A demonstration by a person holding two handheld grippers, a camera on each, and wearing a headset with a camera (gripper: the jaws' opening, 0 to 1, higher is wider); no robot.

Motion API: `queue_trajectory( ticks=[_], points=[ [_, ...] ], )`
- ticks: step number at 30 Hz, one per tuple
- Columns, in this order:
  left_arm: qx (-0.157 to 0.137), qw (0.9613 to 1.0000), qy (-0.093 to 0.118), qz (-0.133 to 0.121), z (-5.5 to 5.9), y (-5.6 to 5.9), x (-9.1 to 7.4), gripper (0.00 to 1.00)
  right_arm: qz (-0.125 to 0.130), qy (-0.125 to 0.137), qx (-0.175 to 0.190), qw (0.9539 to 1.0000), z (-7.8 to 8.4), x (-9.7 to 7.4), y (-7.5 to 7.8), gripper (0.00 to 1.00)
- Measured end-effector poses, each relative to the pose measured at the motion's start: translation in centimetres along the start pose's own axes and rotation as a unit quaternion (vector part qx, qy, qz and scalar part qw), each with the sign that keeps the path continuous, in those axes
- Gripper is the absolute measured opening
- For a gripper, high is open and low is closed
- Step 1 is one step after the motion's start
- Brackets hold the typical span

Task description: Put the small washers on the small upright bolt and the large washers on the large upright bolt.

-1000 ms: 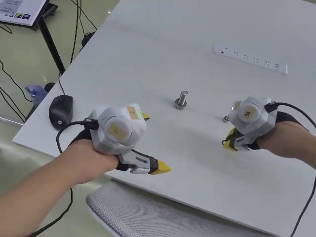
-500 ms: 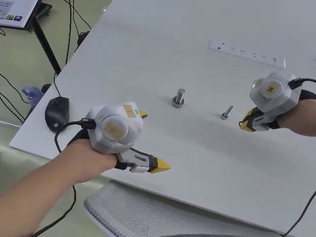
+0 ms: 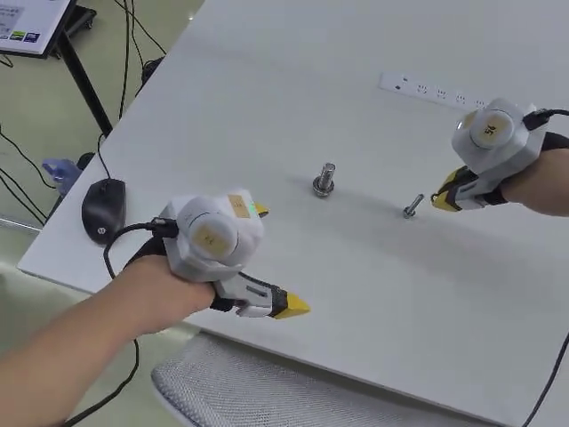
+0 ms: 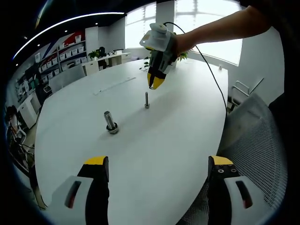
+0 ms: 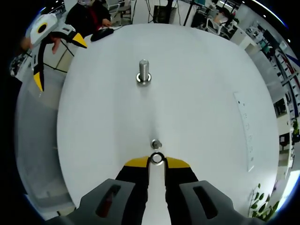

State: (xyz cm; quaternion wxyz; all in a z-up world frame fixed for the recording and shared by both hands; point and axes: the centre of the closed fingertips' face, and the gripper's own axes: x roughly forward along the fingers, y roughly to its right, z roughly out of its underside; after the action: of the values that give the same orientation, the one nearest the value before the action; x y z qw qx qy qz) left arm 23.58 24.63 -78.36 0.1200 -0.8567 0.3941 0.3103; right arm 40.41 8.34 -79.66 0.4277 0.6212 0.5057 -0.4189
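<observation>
The large bolt [image 3: 324, 181] stands upright mid-table, with a washer around its base. To its right stands the thin small bolt [image 3: 412, 207]. My right gripper [image 3: 442, 201] hovers just right of the small bolt; in the right gripper view its yellow tips pinch a small washer [image 5: 157, 159] just short of the small bolt [image 5: 156, 144], with the large bolt [image 5: 143, 72] farther ahead. My left gripper [image 3: 276, 259] is held near the table's front edge, jaws wide apart and holding nothing [image 4: 158, 161]. Ahead of it are the large bolt [image 4: 111, 123] and small bolt [image 4: 146, 100].
A white power strip [image 3: 440, 92] lies at the back right of the white table [image 3: 267, 107]. A black mouse [image 3: 103, 203] sits at the left edge, with cables on the floor beyond. A grey mesh chair [image 3: 267, 391] is below the front edge.
My right gripper has moved away from the front edge, up and to the right, uncovering the small bolt and ending beside it. The left gripper has barely moved.
</observation>
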Motion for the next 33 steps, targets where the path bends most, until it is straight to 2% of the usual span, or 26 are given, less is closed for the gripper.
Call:
queue_trajectory(
  ticks=[10, 22, 33],
  points=[
    [-0.004, 1.0000, 0.001, -0.001, 0.0, -0.6, 0.0, 0.90, -0.010, -0.001, -0.008, 0.9999, -1.0, 1.0, 0.3, 0.12],
    [-0.009, 0.9999, -0.002, 0.005, 0.3, -0.4, 0.2, 0.95, -0.016, -0.013, -0.015, 0.9997, -0.9, 1.7, 0.3, 0.12],
    [-0.016, 0.9999, 0.005, 0.005, 0.3, -0.5, 0.3, 0.98, -0.020, -0.023, -0.021, 0.9993, -0.8, 2.3, 0.3, 0.12]
  ],
)
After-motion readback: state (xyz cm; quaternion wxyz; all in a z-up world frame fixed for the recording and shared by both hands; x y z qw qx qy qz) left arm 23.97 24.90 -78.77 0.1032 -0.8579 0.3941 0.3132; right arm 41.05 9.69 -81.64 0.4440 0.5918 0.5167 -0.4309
